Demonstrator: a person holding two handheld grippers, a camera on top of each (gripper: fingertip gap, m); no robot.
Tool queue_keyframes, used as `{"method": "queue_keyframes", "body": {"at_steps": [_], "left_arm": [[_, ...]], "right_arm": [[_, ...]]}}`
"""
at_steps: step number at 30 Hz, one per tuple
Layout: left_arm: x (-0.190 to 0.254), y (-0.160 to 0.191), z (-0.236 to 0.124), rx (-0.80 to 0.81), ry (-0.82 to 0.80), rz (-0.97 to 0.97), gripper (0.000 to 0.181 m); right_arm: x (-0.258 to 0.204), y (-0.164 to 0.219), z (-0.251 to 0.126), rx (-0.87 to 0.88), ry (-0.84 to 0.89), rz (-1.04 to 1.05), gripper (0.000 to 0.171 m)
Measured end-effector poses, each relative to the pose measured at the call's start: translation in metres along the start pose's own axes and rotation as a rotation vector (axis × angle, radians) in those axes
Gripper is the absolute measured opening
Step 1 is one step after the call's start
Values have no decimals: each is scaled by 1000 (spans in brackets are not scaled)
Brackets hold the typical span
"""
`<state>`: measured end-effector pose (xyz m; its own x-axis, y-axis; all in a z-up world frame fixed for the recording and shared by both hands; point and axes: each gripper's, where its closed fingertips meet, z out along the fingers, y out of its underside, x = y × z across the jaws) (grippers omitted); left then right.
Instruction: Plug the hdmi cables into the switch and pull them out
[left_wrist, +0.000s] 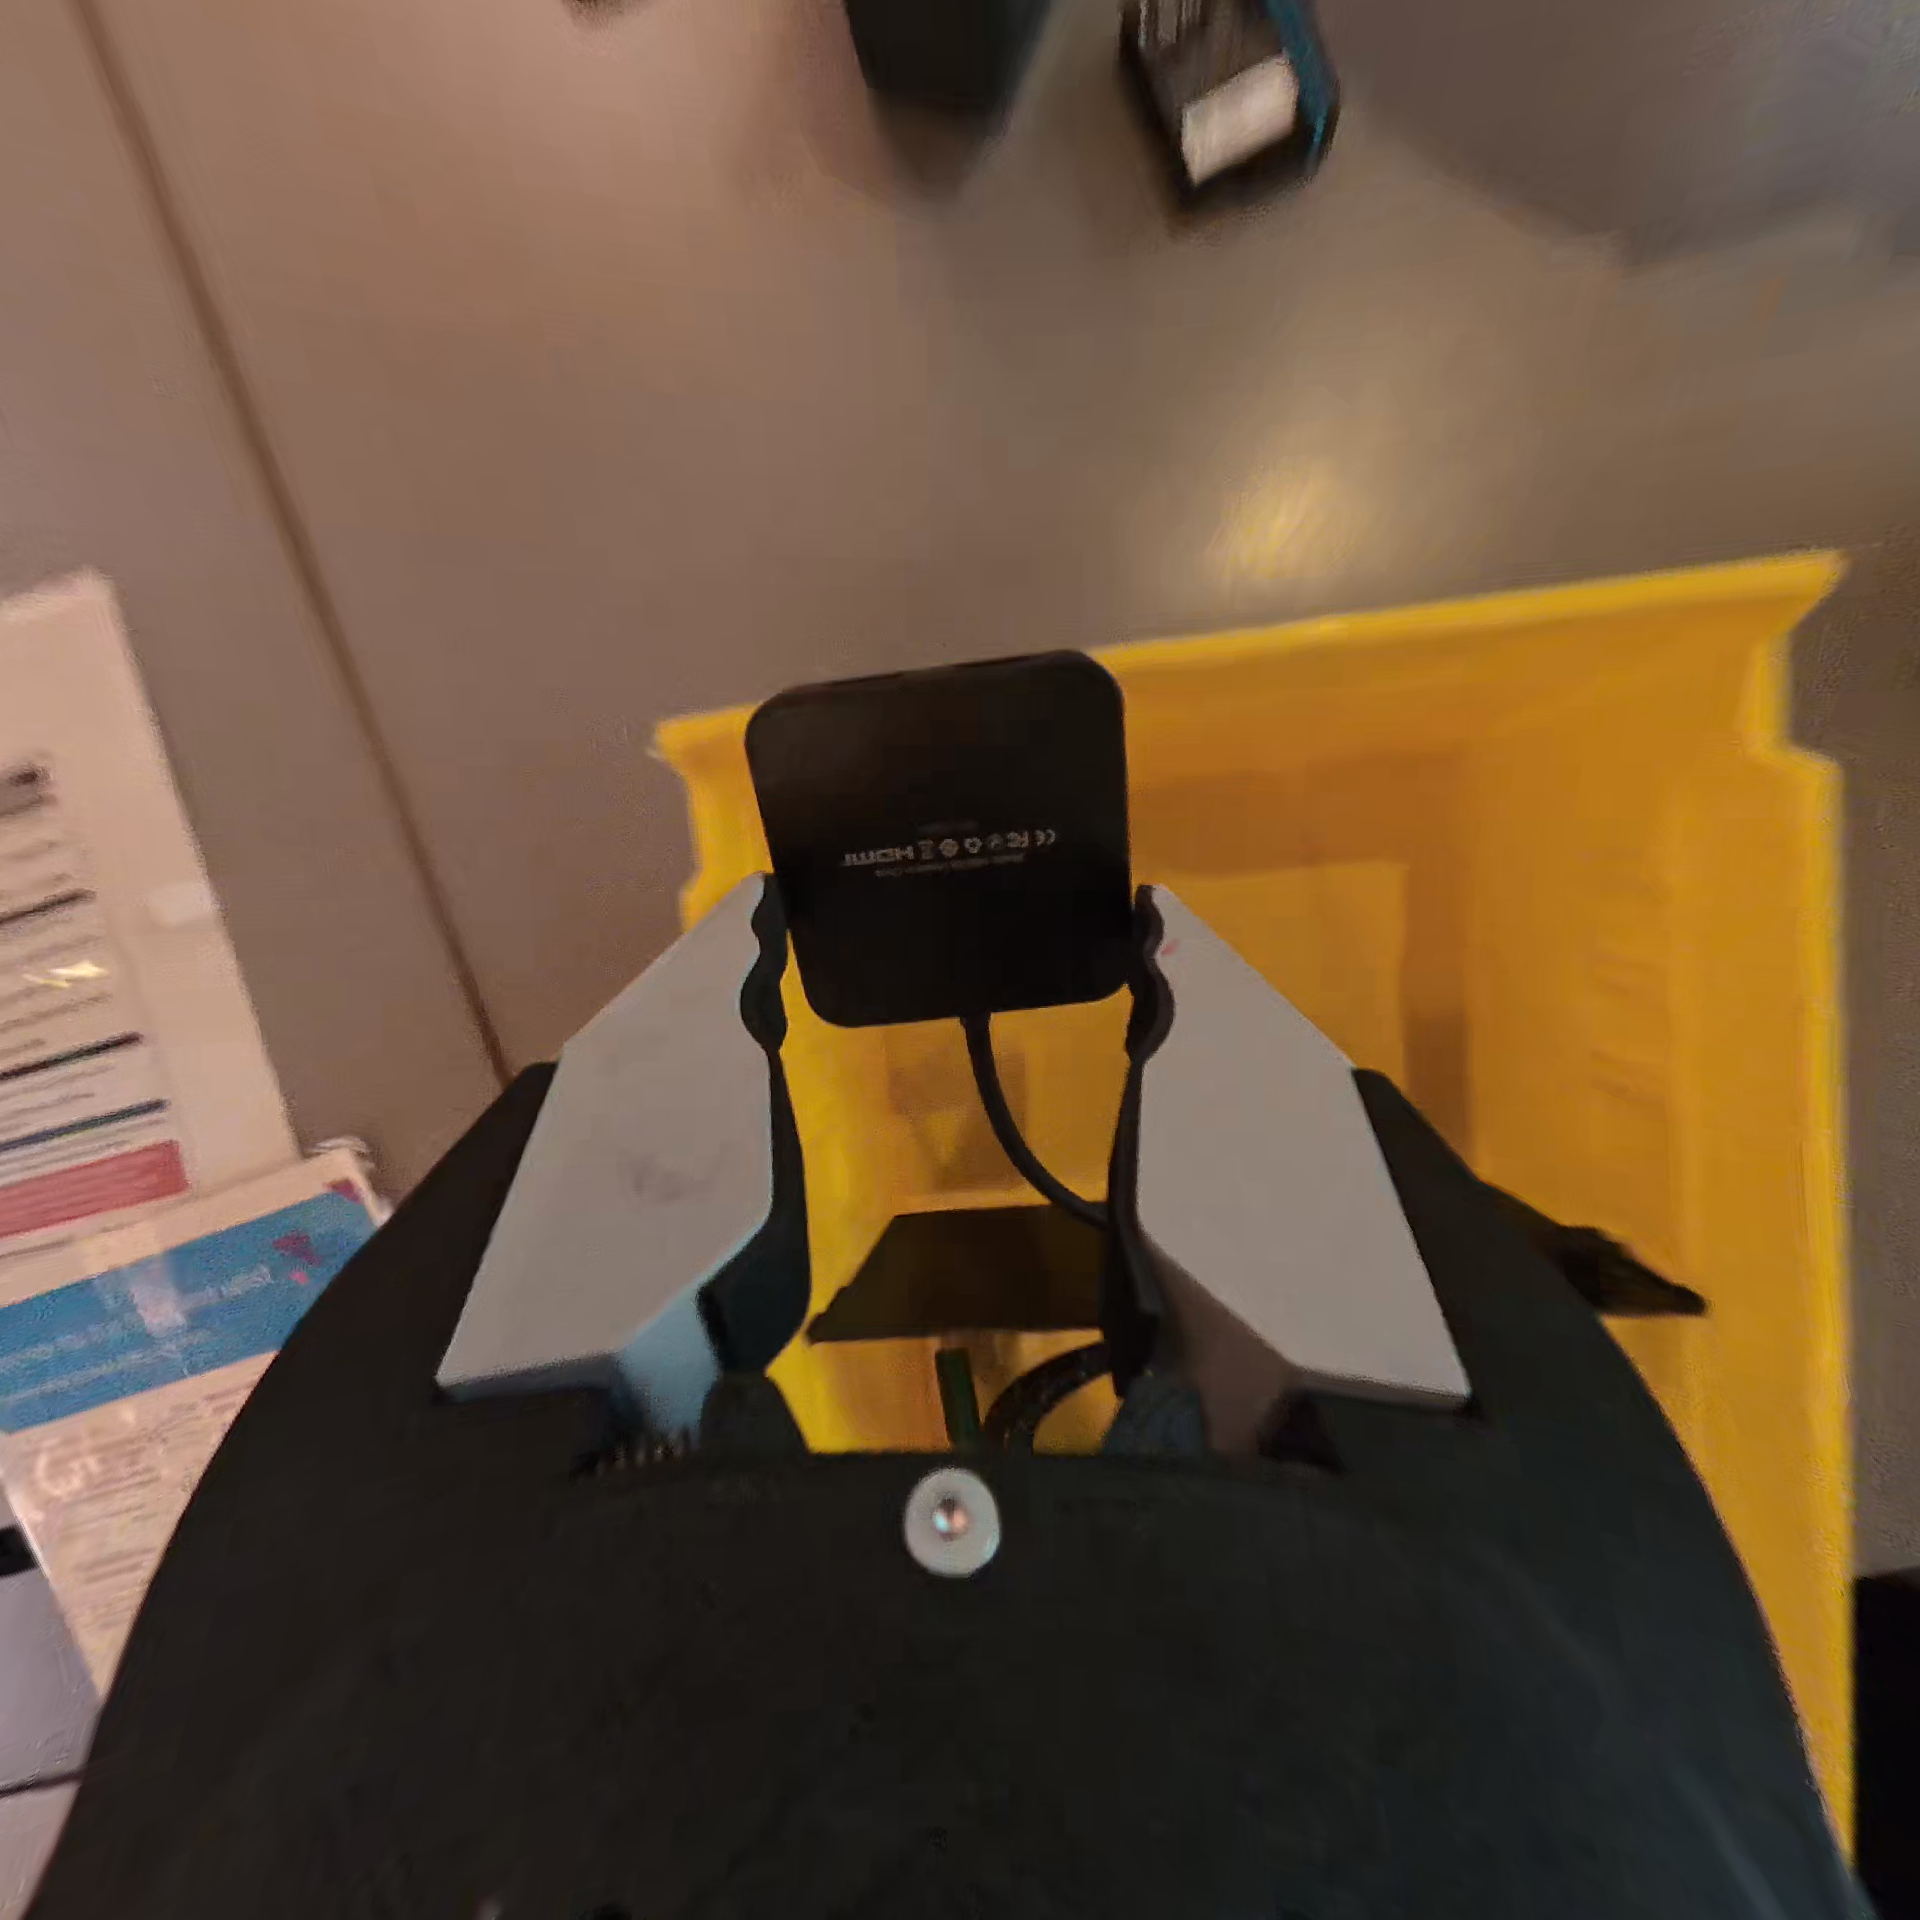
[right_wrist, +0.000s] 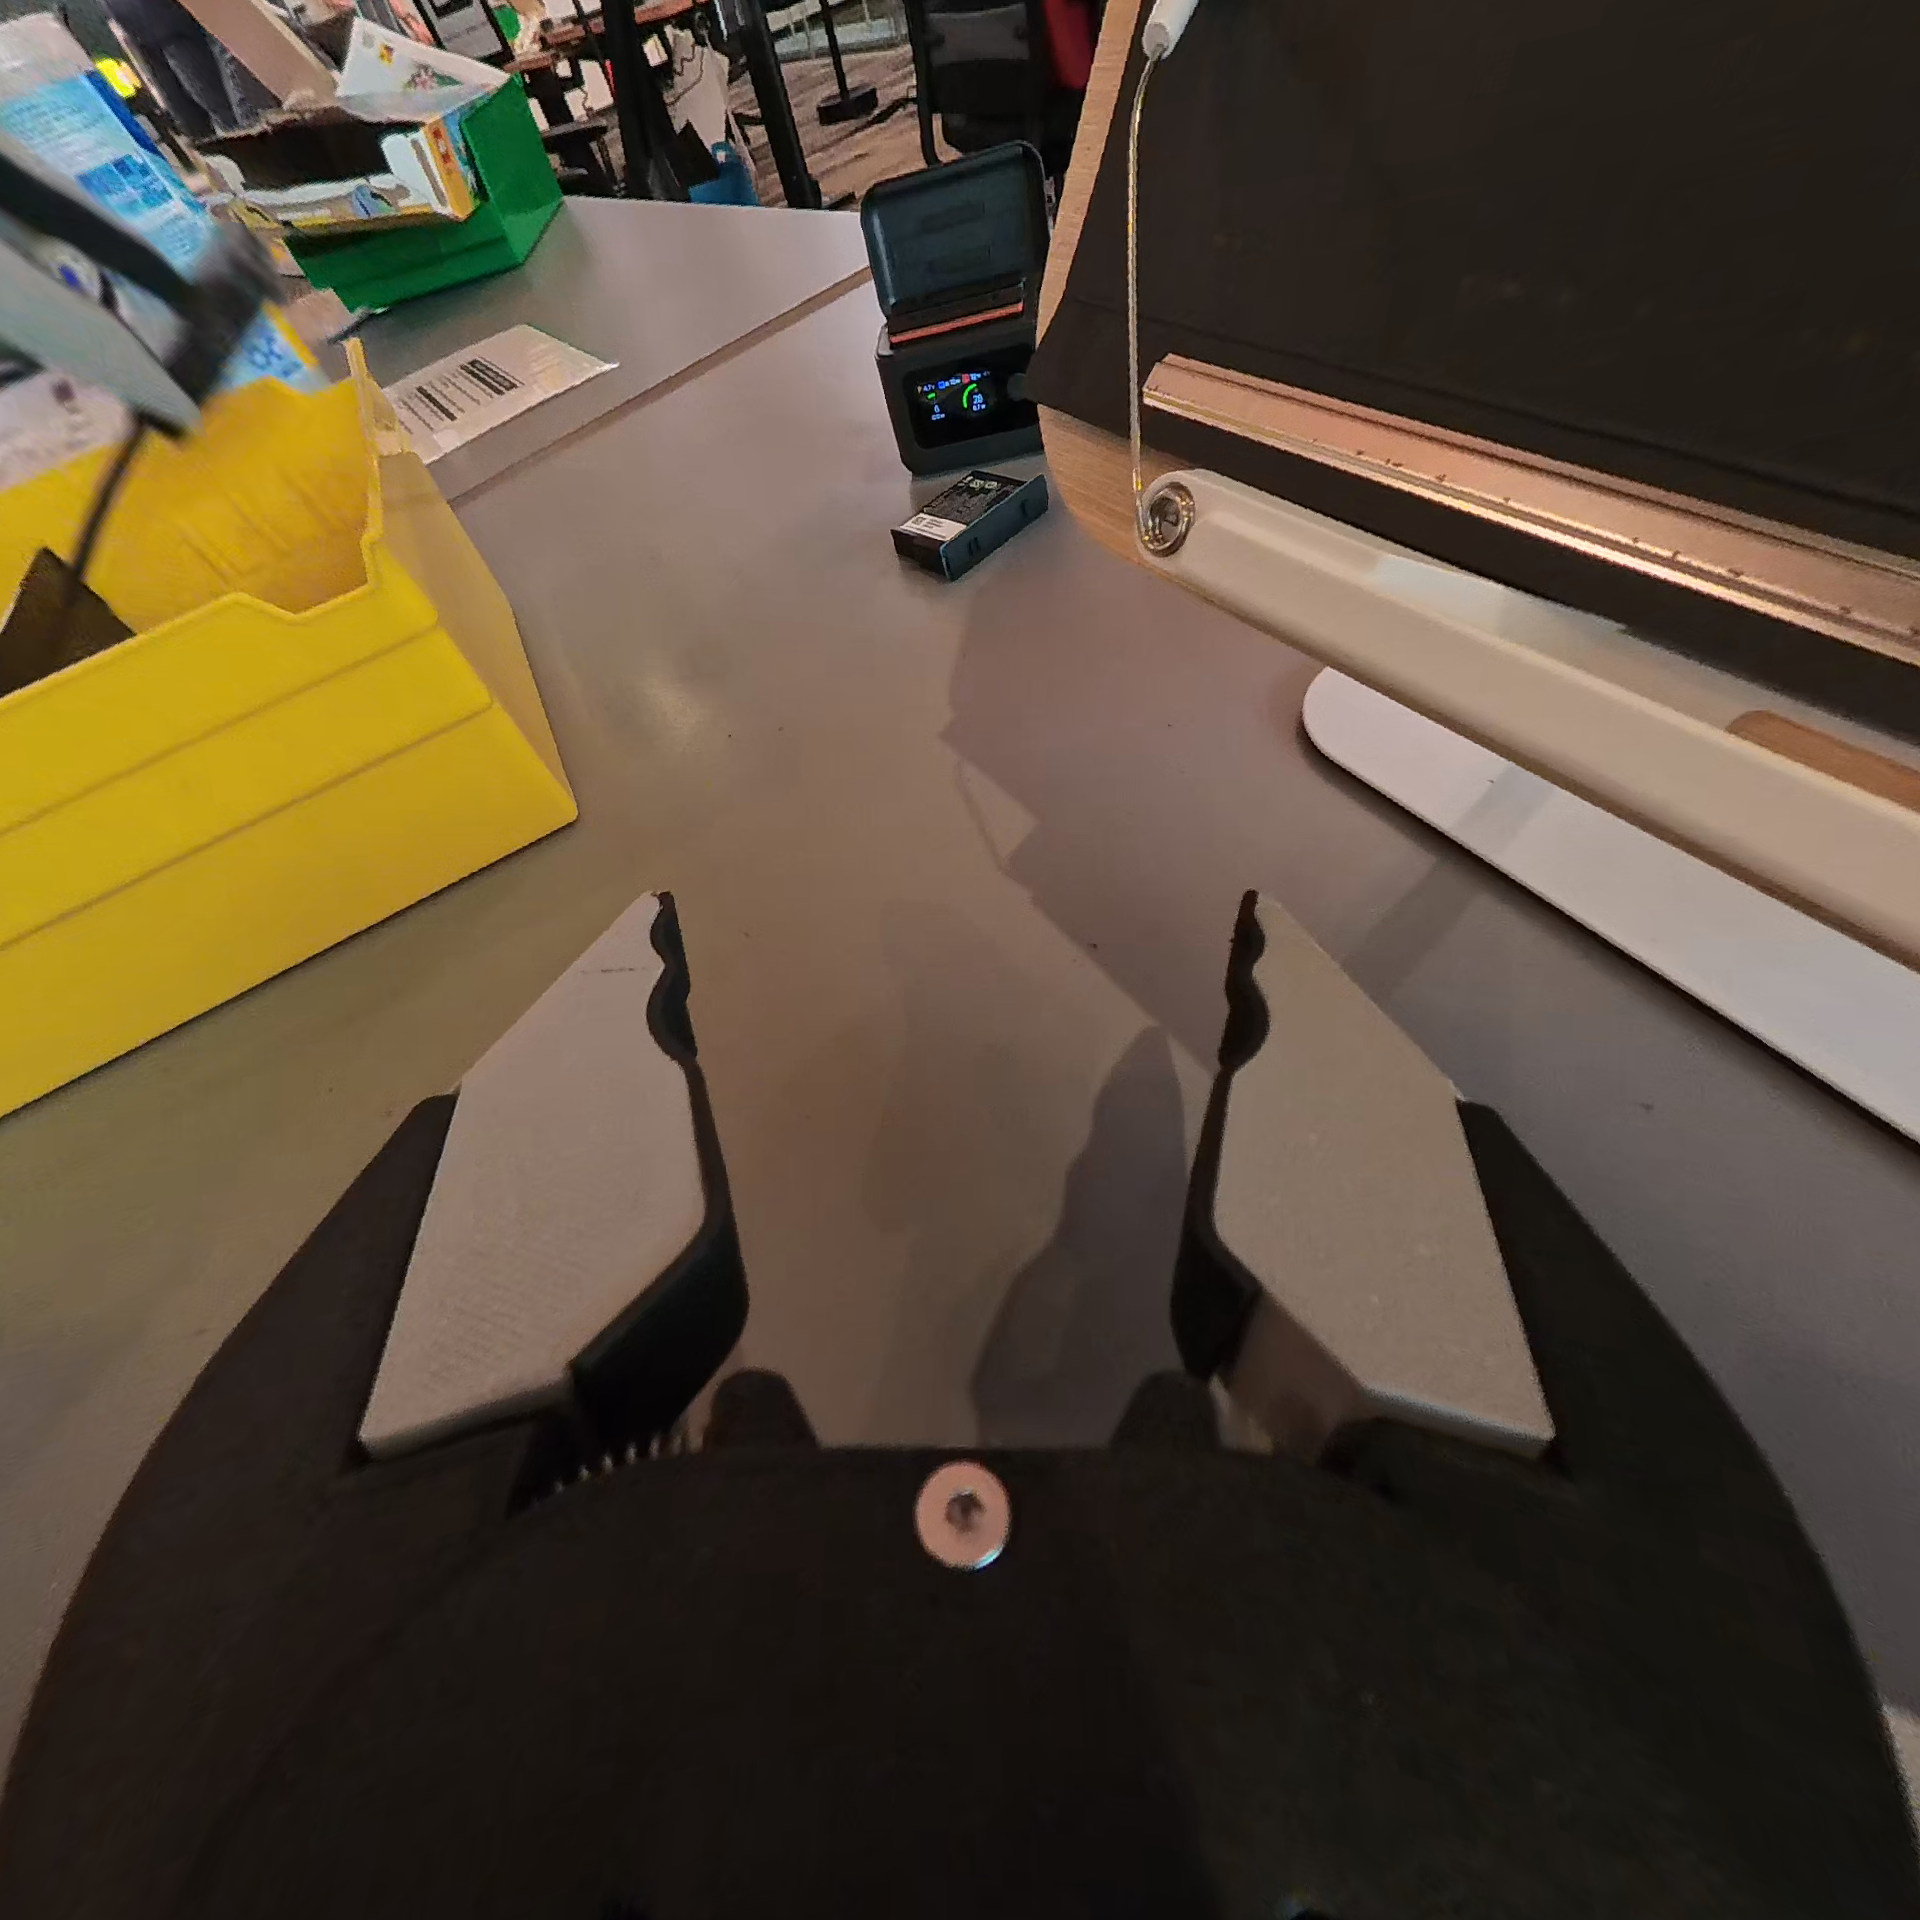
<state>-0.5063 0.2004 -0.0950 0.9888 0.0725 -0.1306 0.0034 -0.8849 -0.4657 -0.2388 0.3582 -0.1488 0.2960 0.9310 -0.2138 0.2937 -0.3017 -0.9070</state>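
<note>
The switch (left_wrist: 935, 836), a flat black square with rounded corners and a matte plastic shell, is held in the air over a yellow bin (left_wrist: 1558, 935), pinched at its lower edges between the fingers (left_wrist: 686, 1091) of the left gripper (left_wrist: 951, 935). Its upturned face carries a line of small white printing and certification marks. A thin black cable (left_wrist: 1003, 1122) leaves its near edge and curves down into the bin, where a dark flat piece (left_wrist: 966, 1278) and a loop of cord lie; what else is in there is too blurred to tell. The fingers are grey wedges with black wavy-edged pads. To the left lie printed sheets (left_wrist: 94, 1039) with blue and red bands, blurred. The right gripper (right_wrist: 956, 925) hangs low over the bare grey bench (right_wrist: 790, 644) with its fingers (right_wrist: 561, 1174) spread wide and nothing between them. In the right wrist view the bin (right_wrist: 260, 748) is ribbed, glossy plastic with a notched front lip, and the left gripper shows blurred above it. Farther back stand a small dark case (right_wrist: 956, 343) with its lid up and a lit screen, a black battery (right_wrist: 971, 525) with a white label lying just before it, a barcoded paper (right_wrist: 488, 384), and a green box (right_wrist: 457, 229).
</note>
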Motion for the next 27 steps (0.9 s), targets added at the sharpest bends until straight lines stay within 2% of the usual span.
{"method": "queue_keyframes", "body": {"at_steps": [6,10,13,16,21,24,27], "left_arm": [[0,-74,-108,388,-42,11,65],[33,-112,-183,604,-64,113,65],[92,-121,-208,638,100,200,65],[158,-112,-188,567,219,333,65],[256,-69,-91,320,362,551,65],[293,-38,-30,185,381,673,65],[312,-11,11,78,378,803,65]], "right_arm": [[1,-2,-2,15,0,9,102],[5,-4,-4,28,16,-1,101],[9,-10,-9,48,36,-12,101],[20,-20,-20,79,77,-27,101],[32,-29,-38,124,117,-32,95],[31,-25,-36,97,143,-76,97],[28,-24,-33,73,161,-126,97]]}}
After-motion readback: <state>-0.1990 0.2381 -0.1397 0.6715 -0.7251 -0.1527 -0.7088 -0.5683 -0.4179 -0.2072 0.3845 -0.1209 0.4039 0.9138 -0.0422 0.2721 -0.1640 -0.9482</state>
